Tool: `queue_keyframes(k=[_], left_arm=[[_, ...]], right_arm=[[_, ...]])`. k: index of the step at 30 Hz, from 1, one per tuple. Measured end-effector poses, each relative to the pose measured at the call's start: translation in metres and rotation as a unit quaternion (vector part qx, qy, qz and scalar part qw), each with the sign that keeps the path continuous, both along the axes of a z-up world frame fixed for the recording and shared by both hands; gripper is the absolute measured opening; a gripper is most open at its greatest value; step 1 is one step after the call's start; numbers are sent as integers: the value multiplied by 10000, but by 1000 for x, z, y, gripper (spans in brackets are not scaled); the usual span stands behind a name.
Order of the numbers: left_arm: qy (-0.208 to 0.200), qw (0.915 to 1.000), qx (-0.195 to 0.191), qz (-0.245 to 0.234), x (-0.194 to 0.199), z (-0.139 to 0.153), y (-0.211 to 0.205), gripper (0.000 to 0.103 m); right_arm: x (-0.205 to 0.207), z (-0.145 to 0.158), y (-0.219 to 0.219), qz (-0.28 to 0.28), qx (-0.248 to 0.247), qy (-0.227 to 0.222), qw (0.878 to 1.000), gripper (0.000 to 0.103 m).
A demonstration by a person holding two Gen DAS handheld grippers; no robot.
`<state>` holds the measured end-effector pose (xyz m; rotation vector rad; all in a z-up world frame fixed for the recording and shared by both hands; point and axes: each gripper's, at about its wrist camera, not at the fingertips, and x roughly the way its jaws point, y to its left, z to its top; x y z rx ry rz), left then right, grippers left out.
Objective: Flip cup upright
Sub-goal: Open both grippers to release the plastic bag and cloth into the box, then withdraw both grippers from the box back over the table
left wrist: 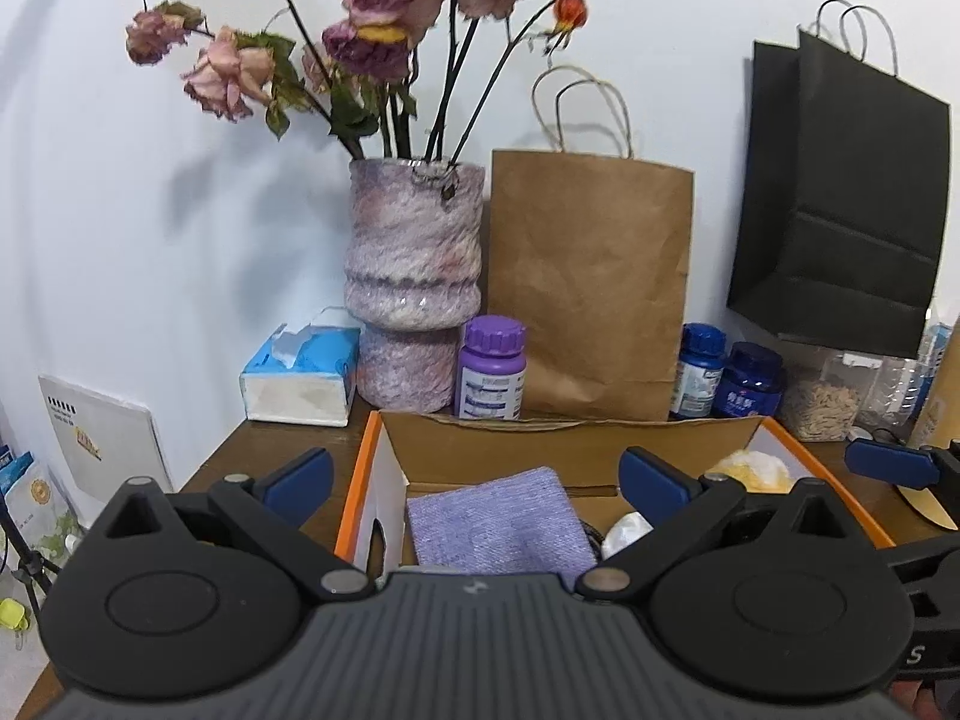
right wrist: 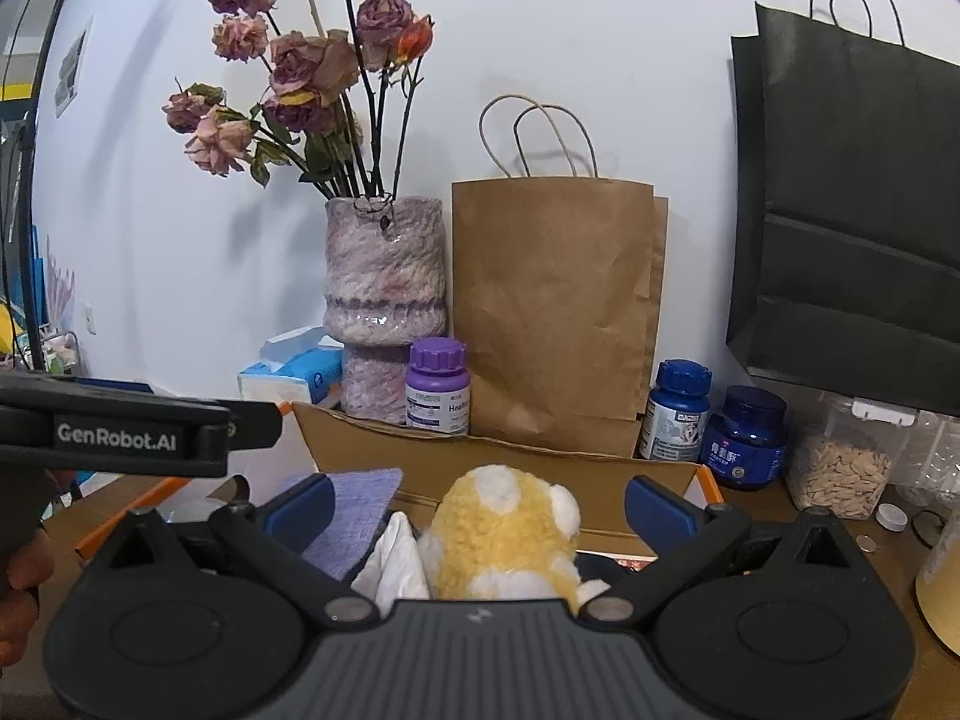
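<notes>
no cup visible in either view; left gripper (left wrist: 474, 474) and right gripper (right wrist: 477, 507) both wide, empty, over the box (left wrist: 540, 450).

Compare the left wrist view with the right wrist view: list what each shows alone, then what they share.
Only the left wrist view: a white card leaning on the wall at far left, and the right gripper entering at the right edge.

Only the right wrist view: a white bottle cap and a coin on the table, and the left gripper's body marked GenRobot.AI.

Both: vase of dried roses, brown paper bag, black bag, purple-capped bottle, cardboard box, purple cloth, yellow plush toy. No cup is visible.
</notes>
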<state>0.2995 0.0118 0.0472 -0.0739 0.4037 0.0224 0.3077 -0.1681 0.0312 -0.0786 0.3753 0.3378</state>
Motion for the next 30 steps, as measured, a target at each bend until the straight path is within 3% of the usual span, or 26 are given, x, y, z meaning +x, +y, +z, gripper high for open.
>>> queue_keyframes(k=[13,30], left_arm=[[21,9999,-88,-42,-60,17,-1,103],[196,9996,82,-180,-161,10,-9,103]], right_arm=[[-50,14,-30,-114,193,18,9997,103],[-148,17,-62,-112,355,382,9986,103]])
